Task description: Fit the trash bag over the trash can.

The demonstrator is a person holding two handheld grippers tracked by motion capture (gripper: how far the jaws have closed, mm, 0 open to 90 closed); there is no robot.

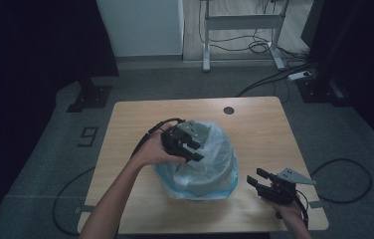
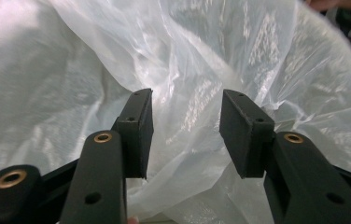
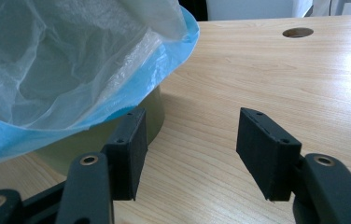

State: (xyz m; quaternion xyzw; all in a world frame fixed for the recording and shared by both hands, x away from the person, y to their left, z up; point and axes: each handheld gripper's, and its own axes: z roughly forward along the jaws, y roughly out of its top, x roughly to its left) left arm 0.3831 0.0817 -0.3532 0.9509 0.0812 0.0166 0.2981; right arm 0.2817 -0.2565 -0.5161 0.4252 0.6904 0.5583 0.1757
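A clear plastic bag (image 1: pixel 212 162) with a blue rim (image 3: pixel 176 51) is draped over a round olive-green container (image 3: pixel 71 151) in the middle of the wooden table (image 1: pixel 259 129). My left gripper (image 1: pixel 195 149) hovers over the top left of the bag, pointing right and down. In the left gripper view its jaws (image 2: pixel 186 130) stand apart, with crumpled bag film (image 2: pixel 201 60) right in front of them and nothing pinched. My right gripper (image 1: pixel 254 178) rests low near the table's front right, open (image 3: pixel 192 149), pointing at the container's base, a short way from it.
A round cable hole (image 1: pixel 229 110) sits in the table's far edge. Bare wood lies right of the bag. On the floor behind are a metal desk frame (image 1: pixel 242 22), cables, a power strip (image 1: pixel 299 75) and a black stand base (image 1: pixel 89 97).
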